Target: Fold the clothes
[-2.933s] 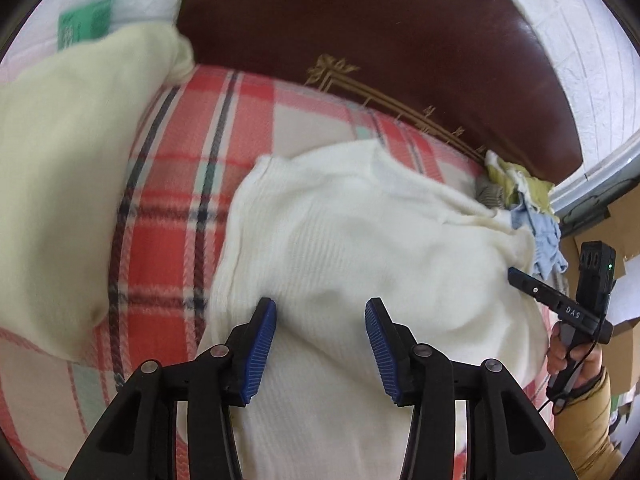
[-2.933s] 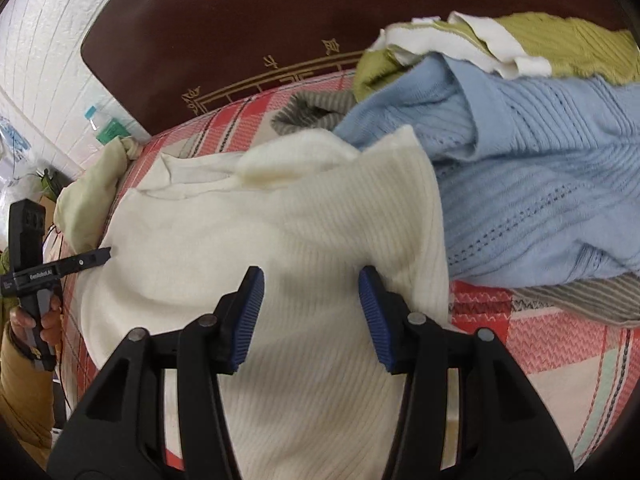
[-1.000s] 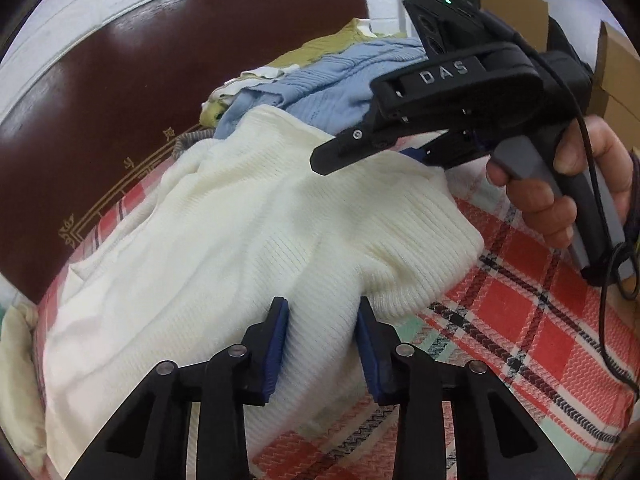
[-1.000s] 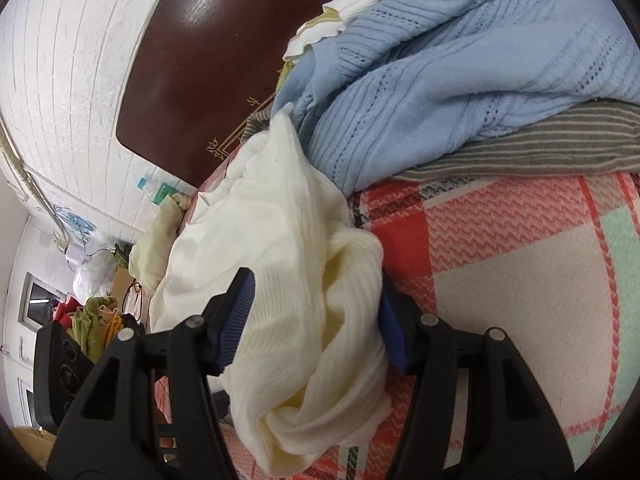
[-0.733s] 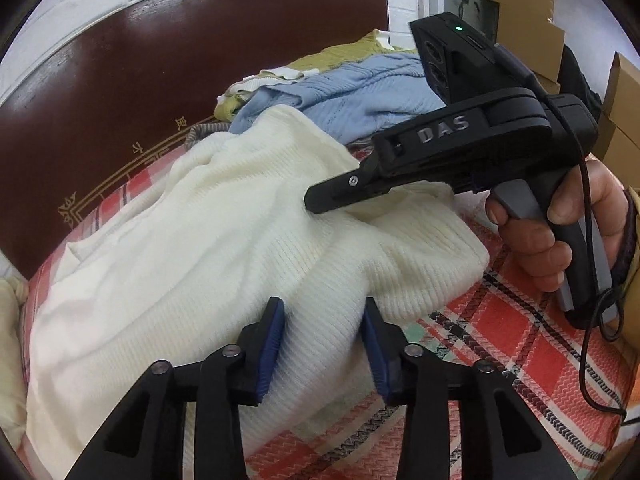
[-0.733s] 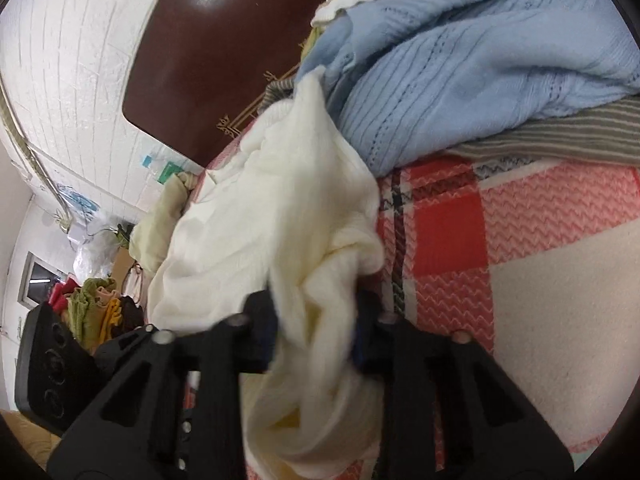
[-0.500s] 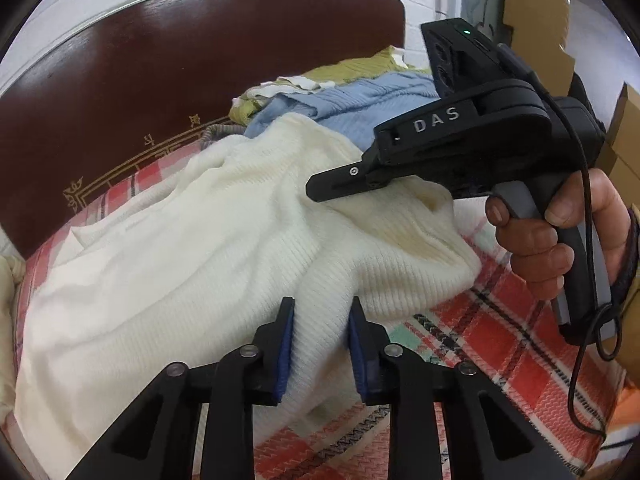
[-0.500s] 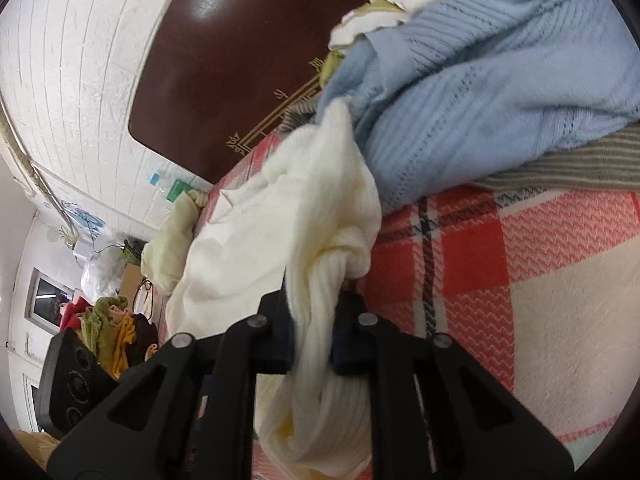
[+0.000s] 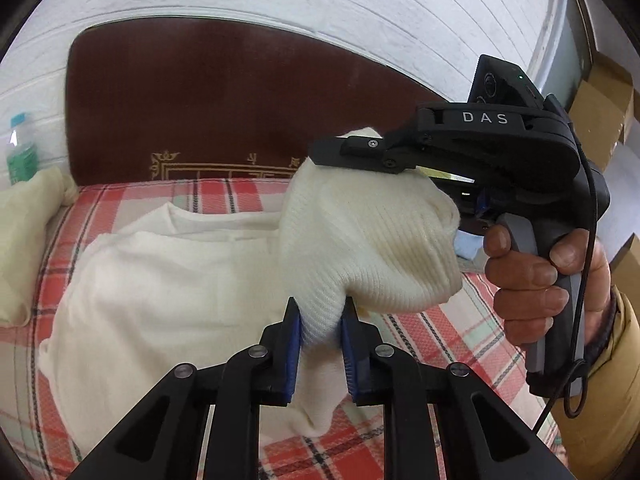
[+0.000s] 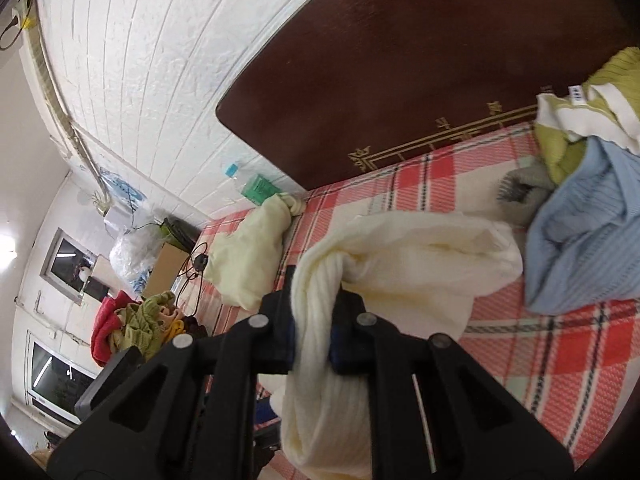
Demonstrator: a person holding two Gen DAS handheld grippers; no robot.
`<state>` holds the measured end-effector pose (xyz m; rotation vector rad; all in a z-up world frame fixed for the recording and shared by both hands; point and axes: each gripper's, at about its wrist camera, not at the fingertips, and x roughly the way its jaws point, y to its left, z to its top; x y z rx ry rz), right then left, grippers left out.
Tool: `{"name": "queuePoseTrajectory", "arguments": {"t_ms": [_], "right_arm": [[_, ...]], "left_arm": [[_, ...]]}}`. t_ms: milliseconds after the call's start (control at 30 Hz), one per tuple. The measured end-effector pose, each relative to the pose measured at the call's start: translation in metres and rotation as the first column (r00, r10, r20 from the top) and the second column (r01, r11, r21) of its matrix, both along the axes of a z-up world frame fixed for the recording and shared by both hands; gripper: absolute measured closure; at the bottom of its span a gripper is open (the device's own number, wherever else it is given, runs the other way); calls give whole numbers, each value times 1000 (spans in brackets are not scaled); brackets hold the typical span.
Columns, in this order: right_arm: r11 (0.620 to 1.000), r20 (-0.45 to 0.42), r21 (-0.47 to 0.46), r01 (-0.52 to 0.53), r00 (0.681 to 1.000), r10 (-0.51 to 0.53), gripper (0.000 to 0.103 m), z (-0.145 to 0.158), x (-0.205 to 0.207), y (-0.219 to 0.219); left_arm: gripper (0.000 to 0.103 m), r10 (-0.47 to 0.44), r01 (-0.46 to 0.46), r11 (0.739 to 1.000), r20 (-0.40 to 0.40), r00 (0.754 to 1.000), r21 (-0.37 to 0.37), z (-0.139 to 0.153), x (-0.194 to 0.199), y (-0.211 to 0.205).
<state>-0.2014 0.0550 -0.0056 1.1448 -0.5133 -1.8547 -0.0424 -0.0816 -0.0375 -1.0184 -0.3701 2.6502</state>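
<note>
Both grippers have a bite of the cream sweater (image 9: 168, 280), whose body lies spread on the plaid bed (image 9: 448, 336). The left gripper (image 9: 320, 344) has its jaws narrowed on a ribbed edge at six o'clock in its view; the right gripper (image 10: 314, 332) pinches a twisted bunch of the same knit, lifted clear of the bed. Holding one side raised at two points looks meant to carry it over the flat part as a fold. At three o'clock from the right gripper sits a heap with a blue sweater (image 10: 580, 248), waiting.
</note>
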Motion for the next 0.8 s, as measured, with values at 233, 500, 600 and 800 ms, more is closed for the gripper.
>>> {"name": "queuePoseTrajectory", "arguments": {"t_ms": [233, 500, 600, 800], "right_arm": [[995, 12, -4, -98, 995, 98, 89, 10, 2, -84], [980, 51, 93, -174, 984, 170, 89, -16, 17, -153], [971, 78, 142, -193, 980, 184, 88, -33, 23, -169], [959, 111, 182, -219, 973, 201, 84, -49, 28, -185]], "left_arm": [[85, 104, -103, 991, -5, 995, 82, 1, 19, -58], [85, 186, -188, 973, 26, 982, 136, -12, 40, -104], [85, 209, -212, 966, 33, 977, 151, -17, 47, -114], [86, 220, -230, 958, 72, 973, 170, -31, 53, -127]]}}
